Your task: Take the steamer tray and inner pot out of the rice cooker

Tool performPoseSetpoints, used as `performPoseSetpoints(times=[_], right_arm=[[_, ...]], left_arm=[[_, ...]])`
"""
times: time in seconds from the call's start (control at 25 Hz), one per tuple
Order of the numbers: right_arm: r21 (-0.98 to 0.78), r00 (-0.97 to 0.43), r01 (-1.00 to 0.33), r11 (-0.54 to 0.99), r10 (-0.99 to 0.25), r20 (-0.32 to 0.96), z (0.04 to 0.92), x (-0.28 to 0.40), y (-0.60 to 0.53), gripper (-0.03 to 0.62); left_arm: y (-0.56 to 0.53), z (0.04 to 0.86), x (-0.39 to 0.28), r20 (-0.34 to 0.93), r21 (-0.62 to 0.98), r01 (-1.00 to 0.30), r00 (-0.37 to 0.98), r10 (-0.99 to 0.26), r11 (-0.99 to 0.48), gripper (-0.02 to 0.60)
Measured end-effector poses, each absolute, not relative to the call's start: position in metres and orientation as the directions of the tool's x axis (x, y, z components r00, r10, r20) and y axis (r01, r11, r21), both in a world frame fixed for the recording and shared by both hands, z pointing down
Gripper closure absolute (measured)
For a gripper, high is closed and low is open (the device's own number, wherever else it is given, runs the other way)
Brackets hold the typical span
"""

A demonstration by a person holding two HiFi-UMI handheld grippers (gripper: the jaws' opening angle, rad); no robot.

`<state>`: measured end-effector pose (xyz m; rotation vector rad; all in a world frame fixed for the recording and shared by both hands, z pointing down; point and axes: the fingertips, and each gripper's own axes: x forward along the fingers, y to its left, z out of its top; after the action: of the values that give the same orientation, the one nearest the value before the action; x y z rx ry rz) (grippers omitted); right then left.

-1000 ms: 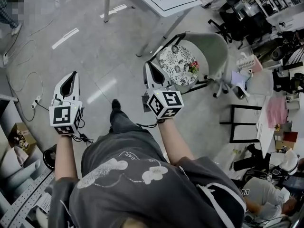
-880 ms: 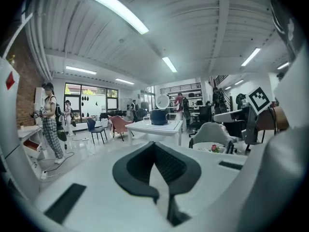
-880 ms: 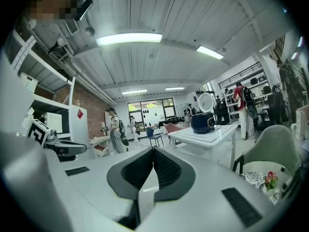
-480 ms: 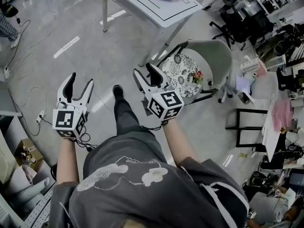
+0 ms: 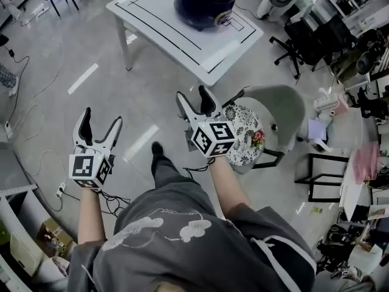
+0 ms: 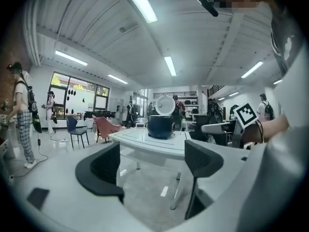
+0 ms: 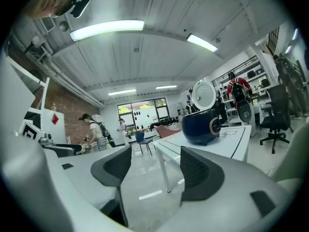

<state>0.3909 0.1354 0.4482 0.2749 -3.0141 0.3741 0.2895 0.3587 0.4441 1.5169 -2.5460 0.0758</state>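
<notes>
Judging by how things lie, nothing of the task is done yet. In the head view the rice cooker point(image 5: 204, 2) sits on the white table point(image 5: 176, 38) at the top of the frame, well apart from both grippers, with bare floor point(image 5: 115, 66) between. The left gripper point(image 5: 102, 117) and the right gripper point(image 5: 192, 96) are held out in front of the person, both pointing toward the table, their jaws opening wide with nothing between them. A chair with a floral cushion point(image 5: 243, 132) stands just beside the right gripper in this view. From above, the cooker's top reads as a pale oval, and I cannot tell whether that is the lid or the inside. The left gripper view settles part of it: the cooker is far off on the table beyond the spread jaws, and its round white lid point(image 6: 165, 105) stands raised above the dark body. The right gripper's marker cube point(image 6: 246, 114) shows at that view's right. The right gripper view shows the same raised lid, with the cooker's front panel toward the camera, and empty jaws spread apart. No view looks into the cooker, so the steamer tray and inner pot are unseen, presumably inside. Left to do: reach the table, lift out the tray, then the pot.
</notes>
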Motion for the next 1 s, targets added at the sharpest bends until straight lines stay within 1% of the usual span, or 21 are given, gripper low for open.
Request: performPoseSetpoints(times=[0.2,0.4,0.56,0.76,1.0], right_arm=[[-0.242,-0.971,-0.23,0.943,-0.206,0.12,0.439,0.319,0.061,0.289],[-0.256,-0.963,-0.267,0.929,-0.249,0.103,0.428,0.275,0.004,0.289],[-0.28,-0.949,-0.313,0.908,-0.294,0.109,0.426,0.259,-0.032,0.289],[-0.271,-0.925,-0.38,0.884,-0.364,0.108,0.423,0.252,-0.066,0.289],[-0.259,-0.875,-0.483,0.837,-0.47,0.113,0.426,0.246,-0.096,0.29]], left_arm=[[0.28,0.435,0.205,0.181,0.057,-0.892,-0.433,-0.883,0.449,0.172],[0.216,0.432,0.152,0.19,0.06,-0.908,-0.397,-0.898,0.414,0.172],[0.178,0.431,0.127,0.191,0.071,-0.923,-0.359,-0.913,0.378,0.172],[0.134,0.429,0.095,0.207,0.037,-0.945,-0.311,-0.927,0.325,0.172],[0.066,0.436,0.065,0.218,0.009,-0.98,-0.191,-0.957,0.198,0.172]])
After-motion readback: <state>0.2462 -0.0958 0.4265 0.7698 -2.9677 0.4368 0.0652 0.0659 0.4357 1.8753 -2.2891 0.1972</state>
